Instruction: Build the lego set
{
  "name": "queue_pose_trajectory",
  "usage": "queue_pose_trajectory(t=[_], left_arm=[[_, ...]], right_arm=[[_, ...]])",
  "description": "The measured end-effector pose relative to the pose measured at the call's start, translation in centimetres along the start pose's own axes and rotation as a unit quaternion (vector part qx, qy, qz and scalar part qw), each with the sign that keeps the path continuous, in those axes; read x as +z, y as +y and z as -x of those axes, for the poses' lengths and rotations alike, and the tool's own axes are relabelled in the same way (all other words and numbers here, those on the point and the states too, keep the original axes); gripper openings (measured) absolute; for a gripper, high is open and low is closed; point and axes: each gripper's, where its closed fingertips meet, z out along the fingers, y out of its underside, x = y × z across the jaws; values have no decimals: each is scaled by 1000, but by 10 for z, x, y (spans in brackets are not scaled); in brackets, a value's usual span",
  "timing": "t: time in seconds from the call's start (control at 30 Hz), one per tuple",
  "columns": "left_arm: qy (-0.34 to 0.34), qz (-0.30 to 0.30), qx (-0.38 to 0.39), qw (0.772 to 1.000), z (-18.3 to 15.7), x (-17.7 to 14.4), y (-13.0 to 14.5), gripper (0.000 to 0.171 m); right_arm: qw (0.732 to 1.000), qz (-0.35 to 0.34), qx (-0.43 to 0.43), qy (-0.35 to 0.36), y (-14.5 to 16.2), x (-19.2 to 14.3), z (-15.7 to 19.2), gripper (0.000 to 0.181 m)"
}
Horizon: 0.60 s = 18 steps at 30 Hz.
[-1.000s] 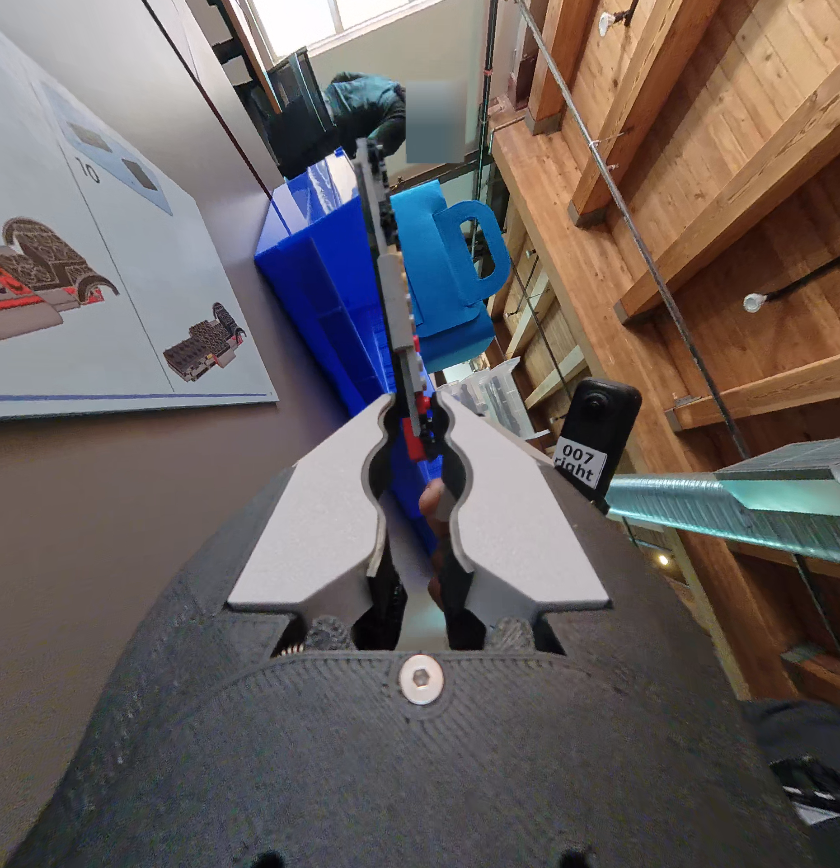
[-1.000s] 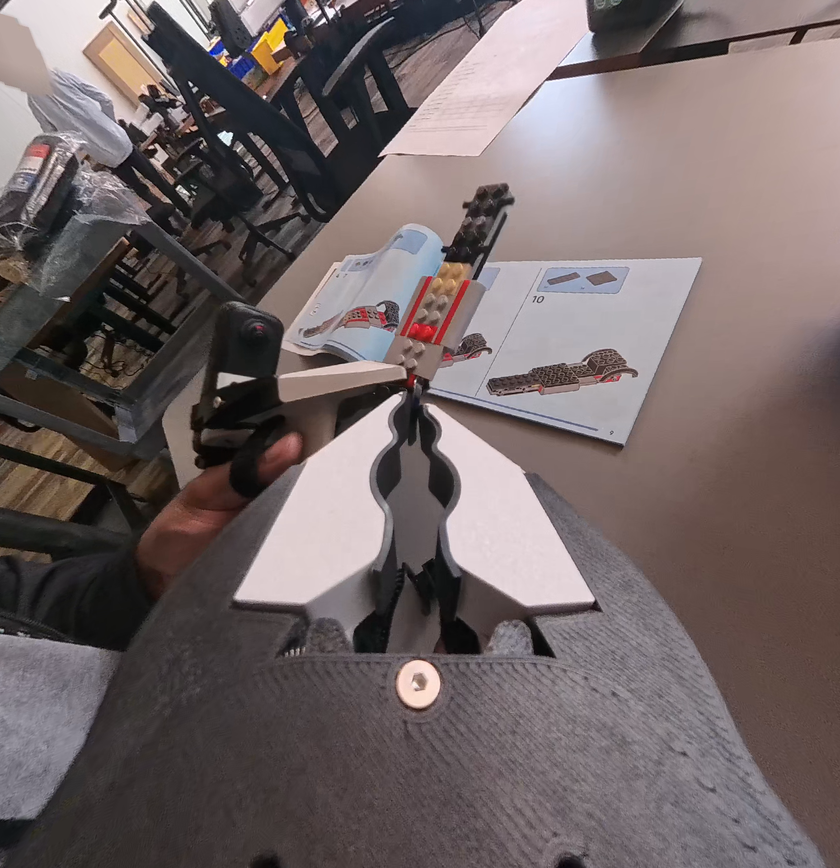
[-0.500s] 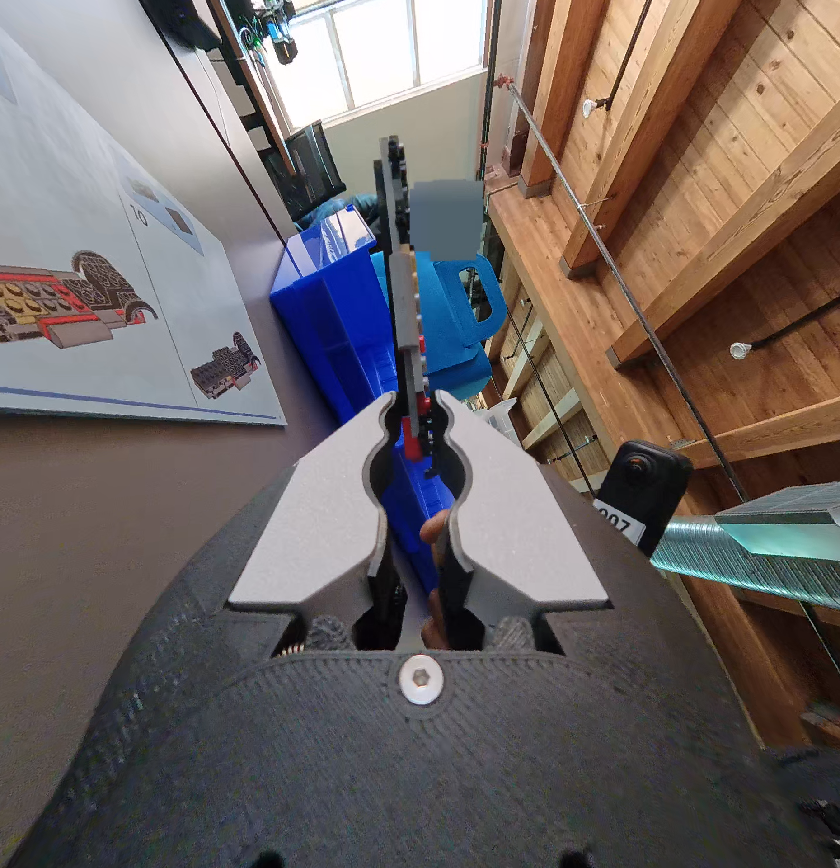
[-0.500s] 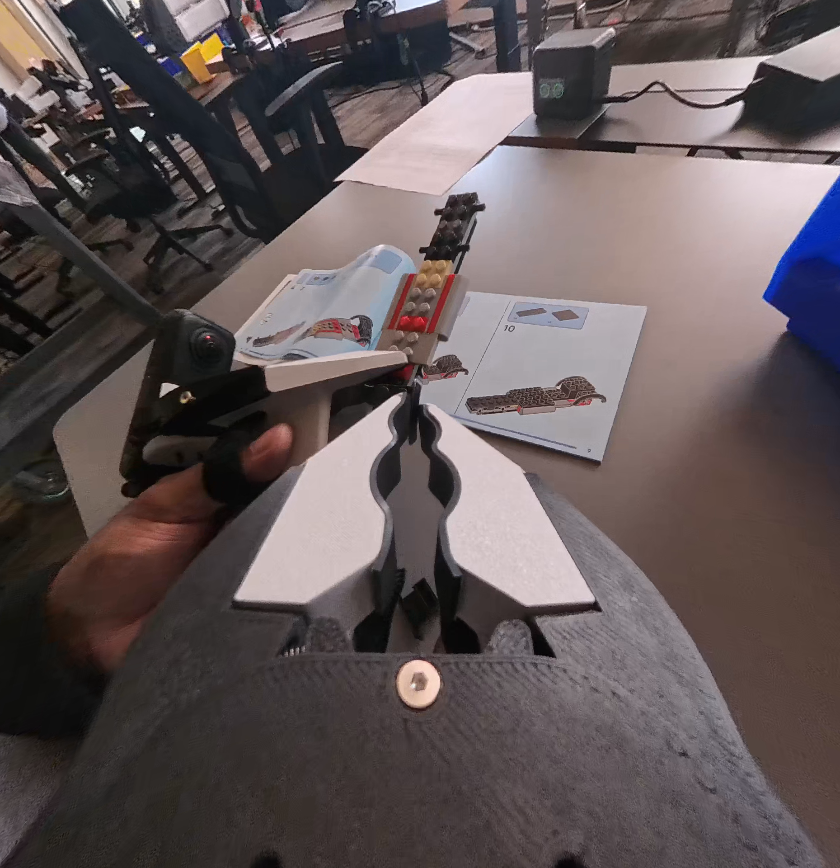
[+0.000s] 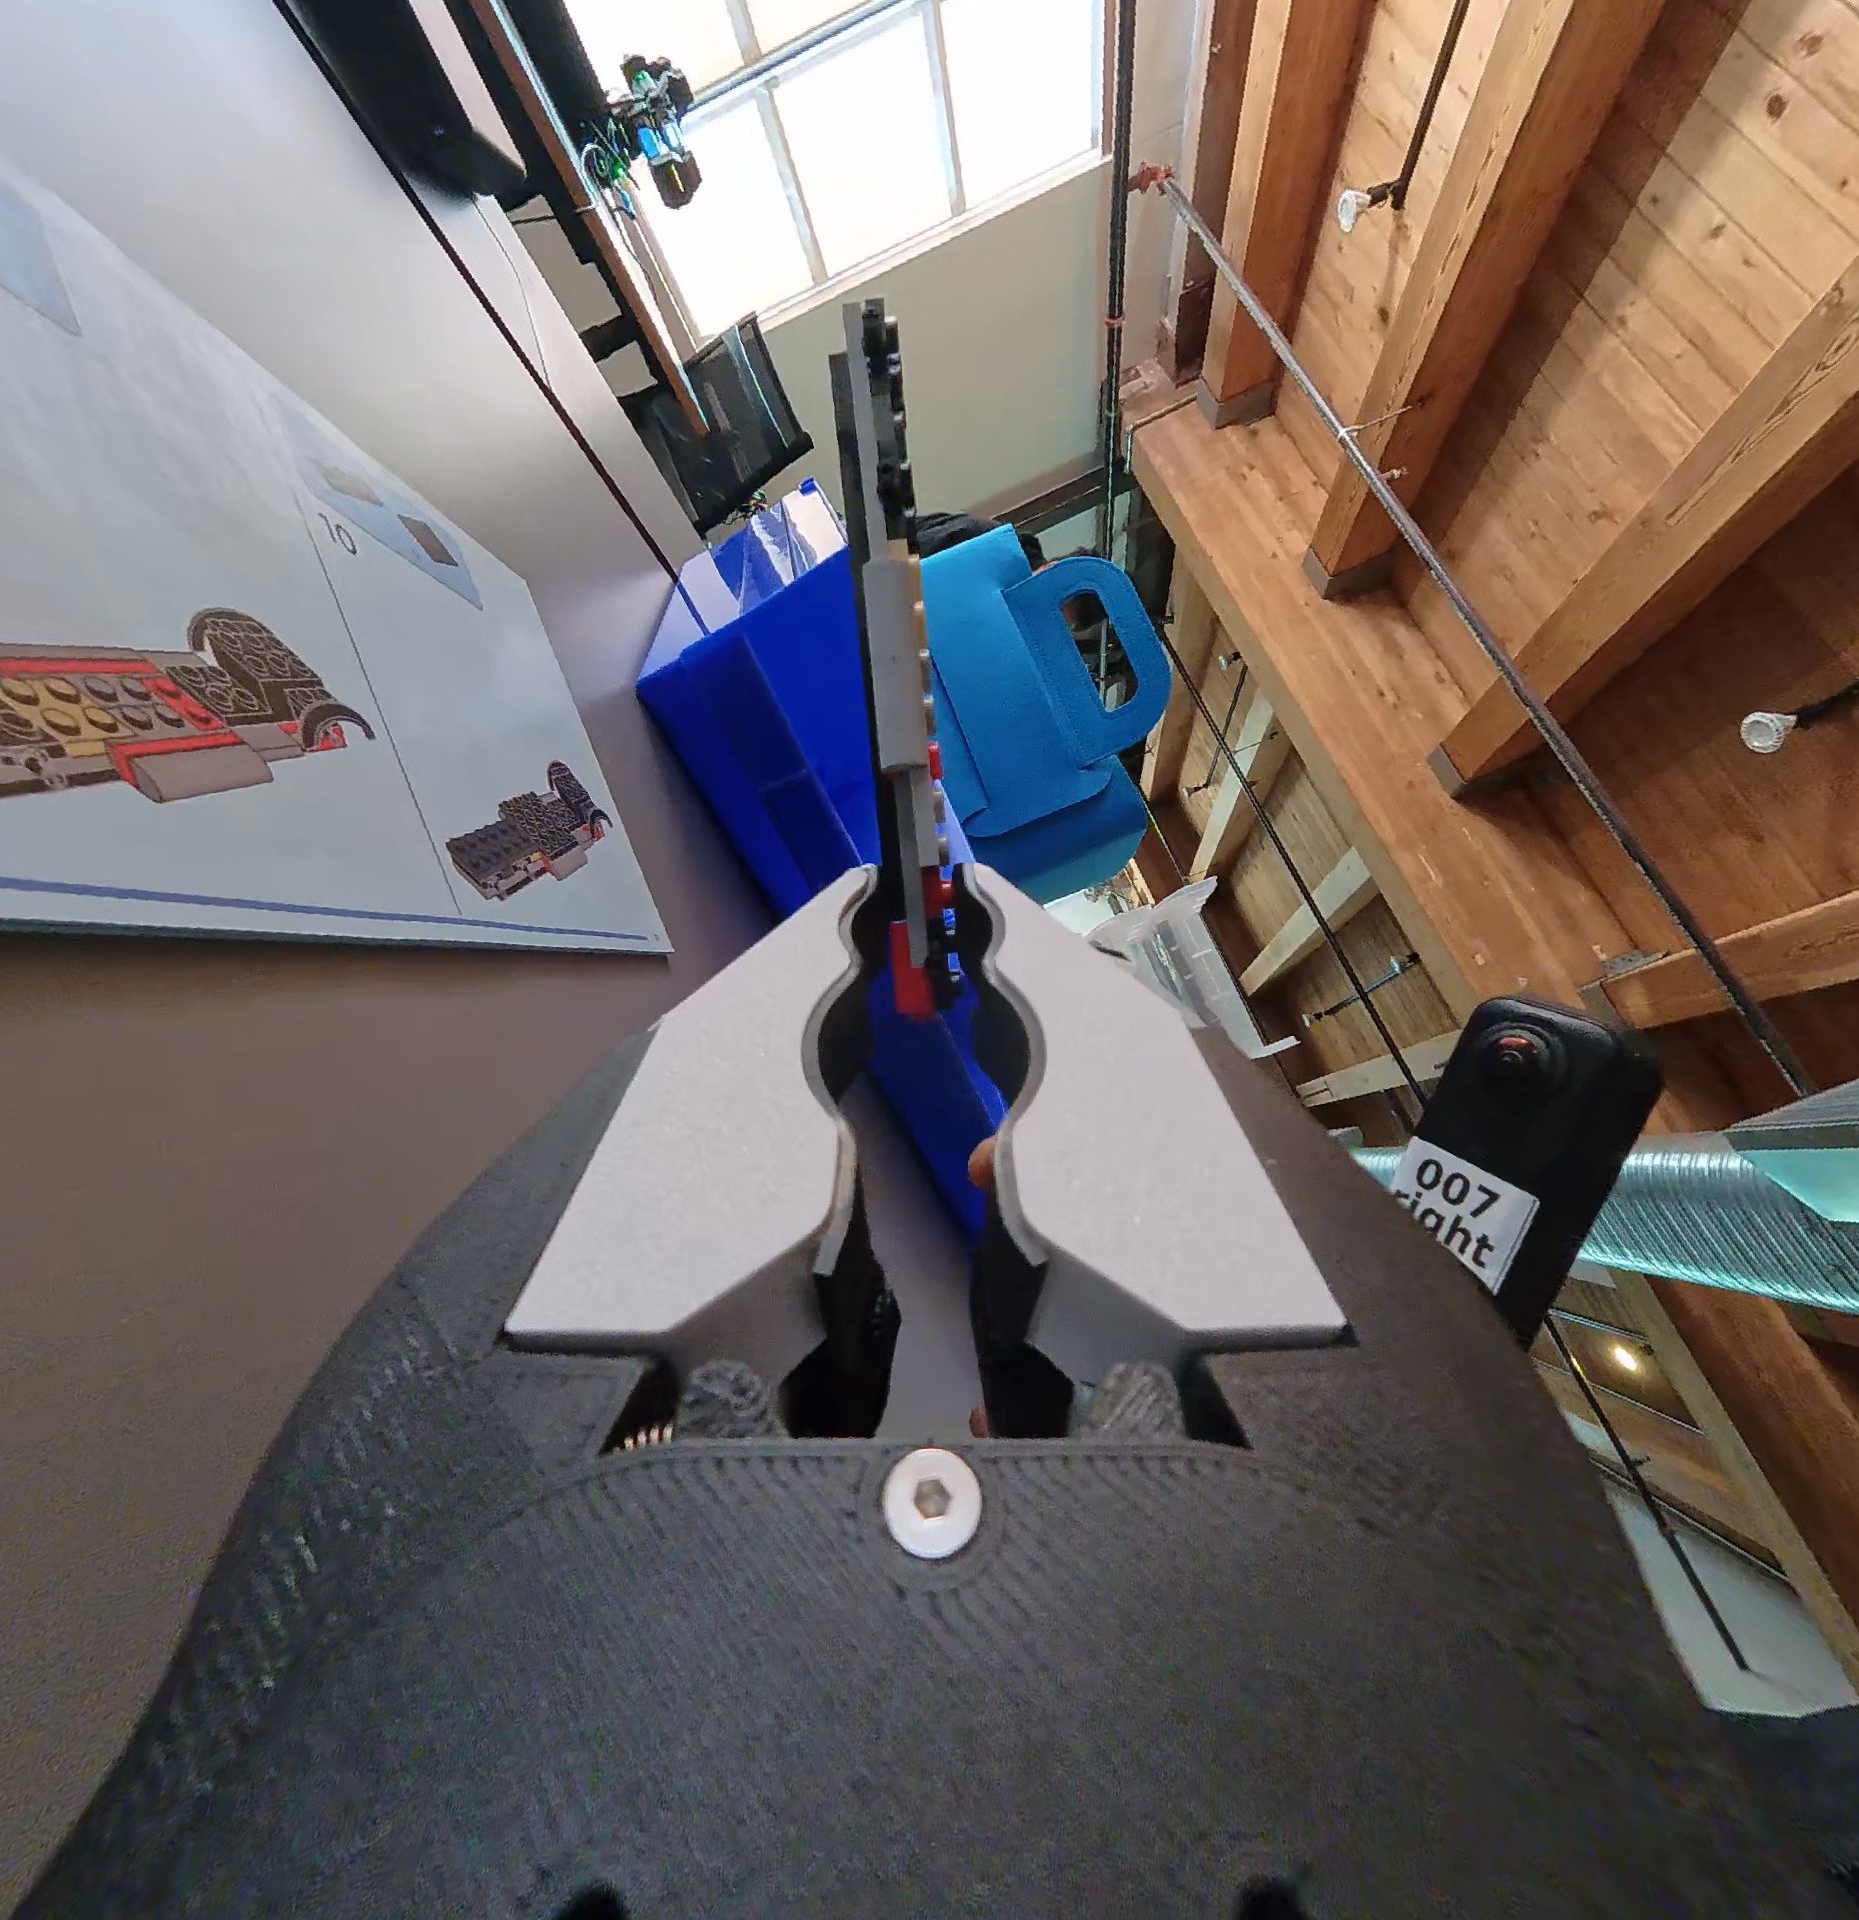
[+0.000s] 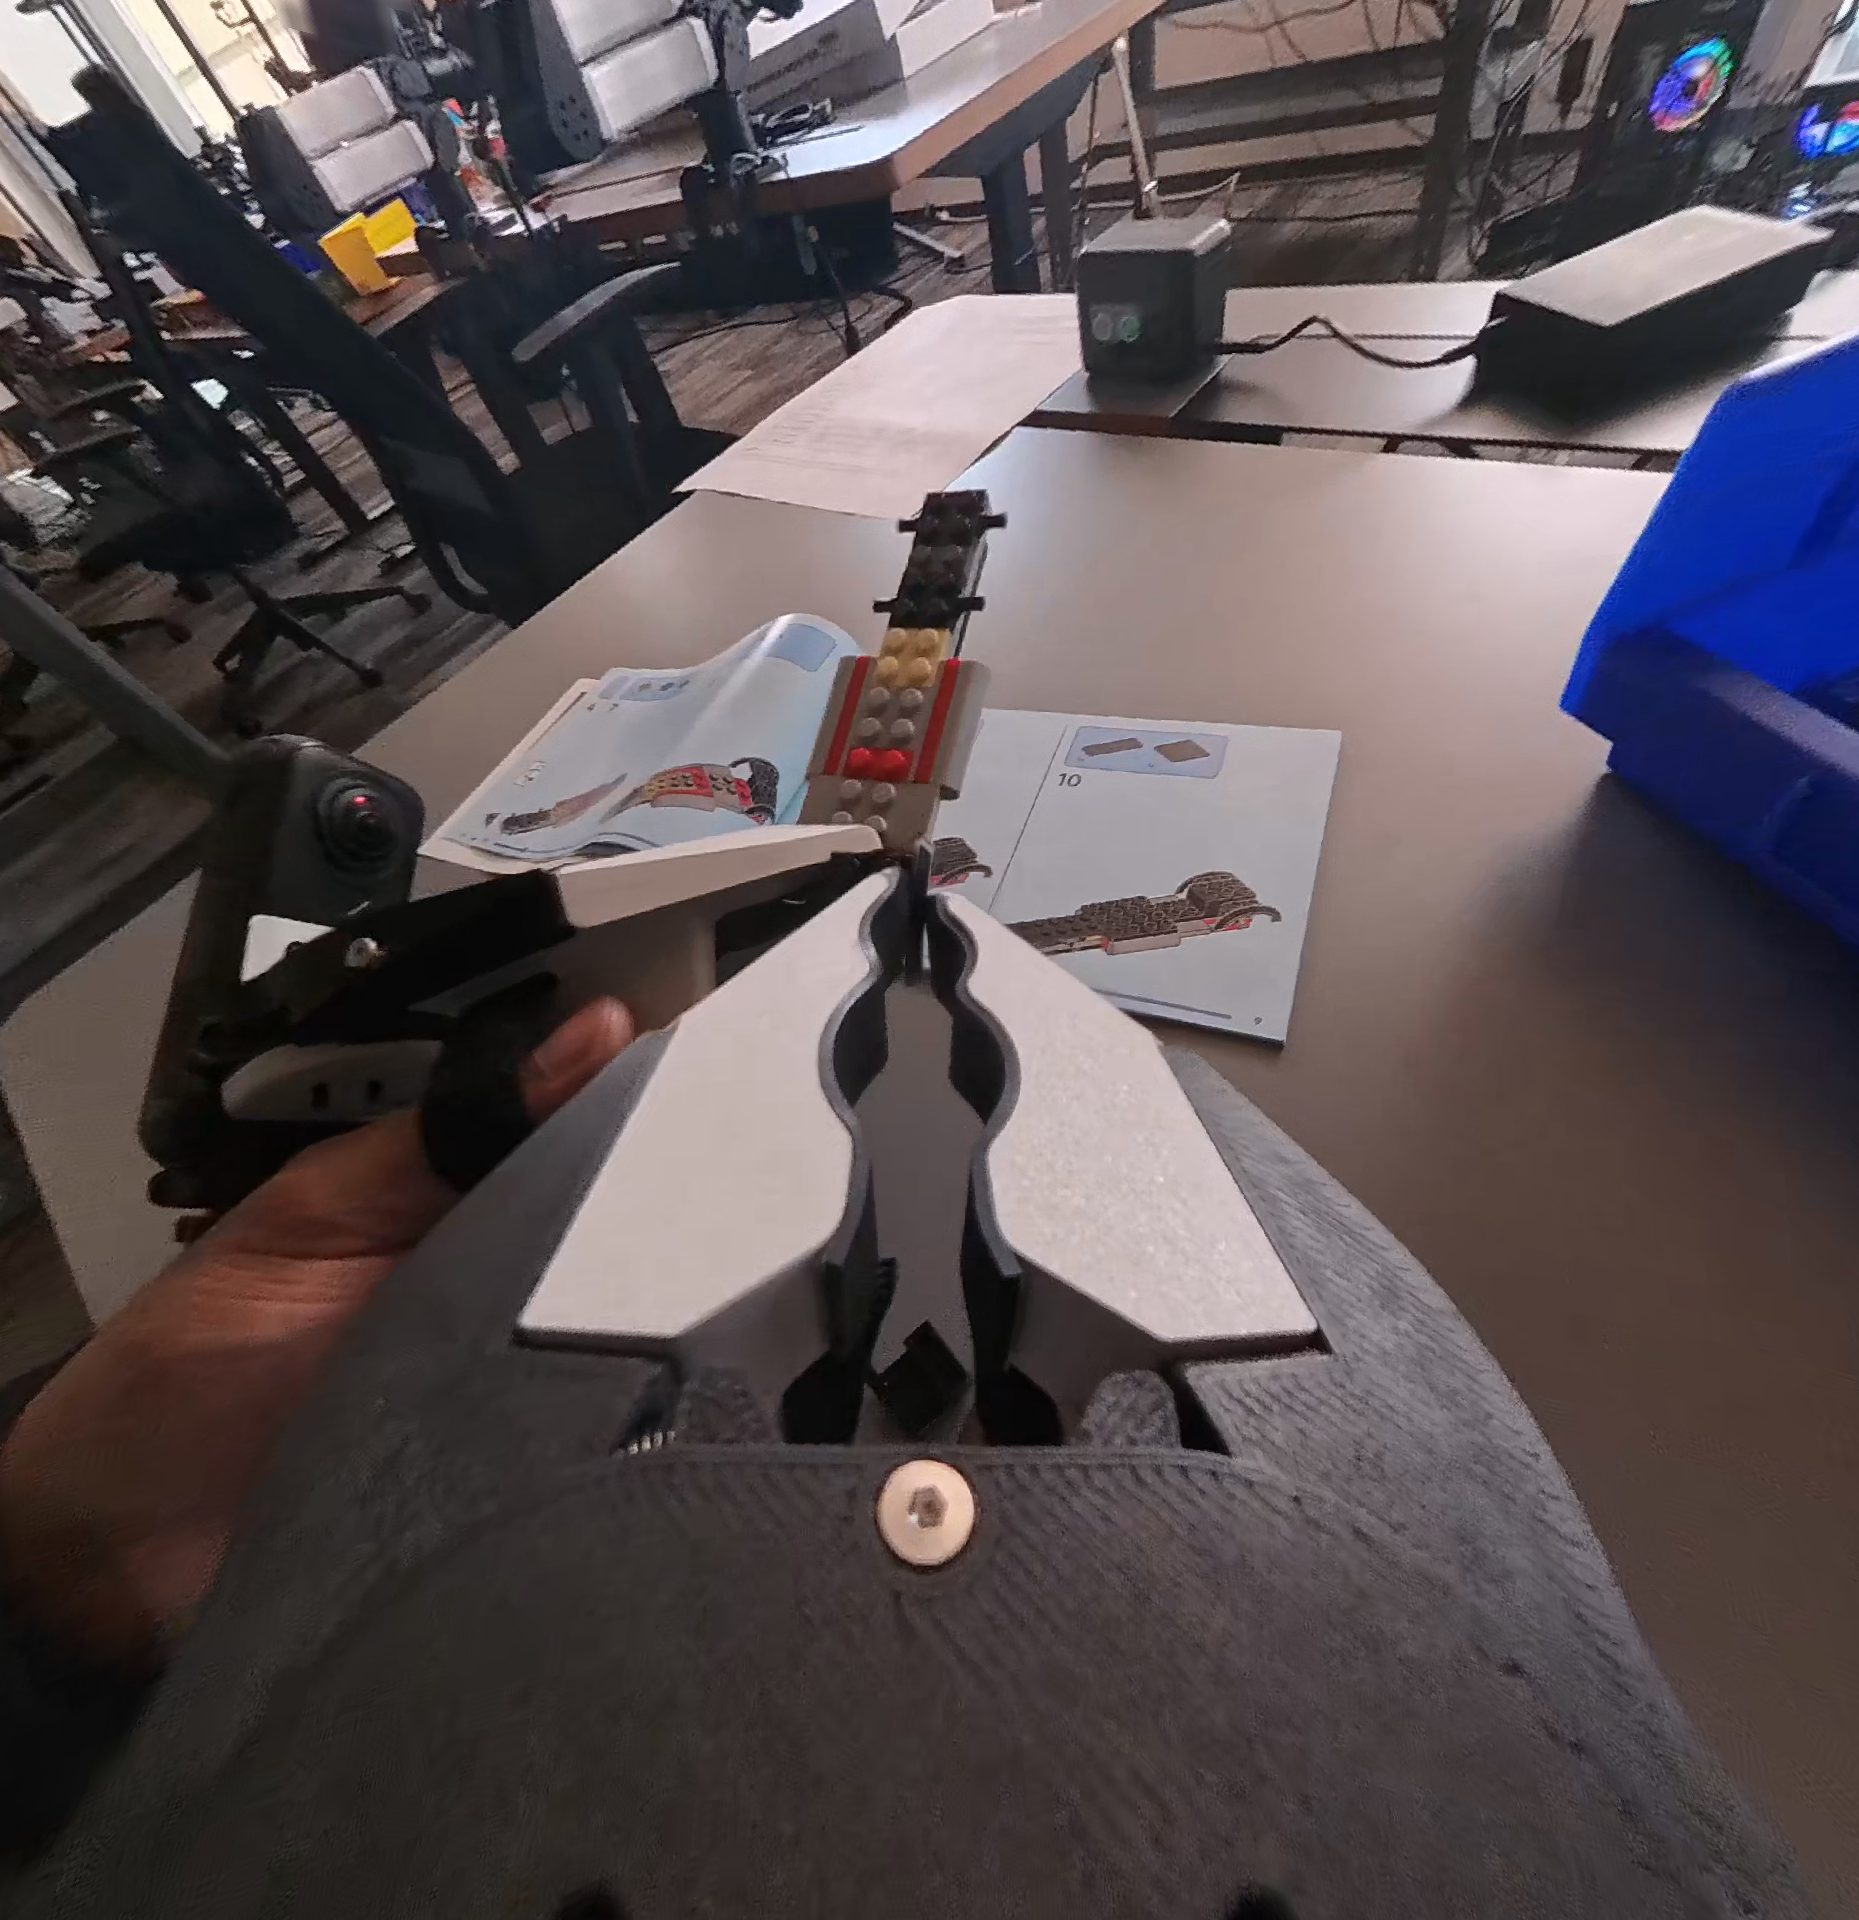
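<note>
A: Grey-and-red lego model [image 5: 909,769] is clamped edge-on by the left gripper [image 5: 917,940], held above the table [image 6: 1527,1039].

B: The right gripper [image 6: 914,914] is nearly closed on the model's thin tab.

tools [image 6: 912,894]: 2 | lego model [image 6: 899,727]: 1 | instruction booklet [image 6: 1143,831]: 1 | blue bins [image 5: 759,717]: 1, perhaps more

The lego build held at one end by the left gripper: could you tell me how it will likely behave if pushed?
The lego build is a long, thin strip, clamped only at its near end by the left gripper, so a push at the far black end would probably lever it loose. Stacked plates look stiff, though seams may pop apart. It seems light.
</note>
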Motion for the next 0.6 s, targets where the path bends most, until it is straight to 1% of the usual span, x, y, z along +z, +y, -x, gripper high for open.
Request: queue_pose_trajectory(t=[0.33, 0.6], left_arm=[[-8, -5, 2, 1000, 2, 0, -1, 11], [-8, -11, 3, 1000, 2, -1, -3, 11]], right_arm=[[999, -5, -28, 36, 4, 6, 1, 5], [998, -9, -34, 55, 6, 7, 1, 5]])
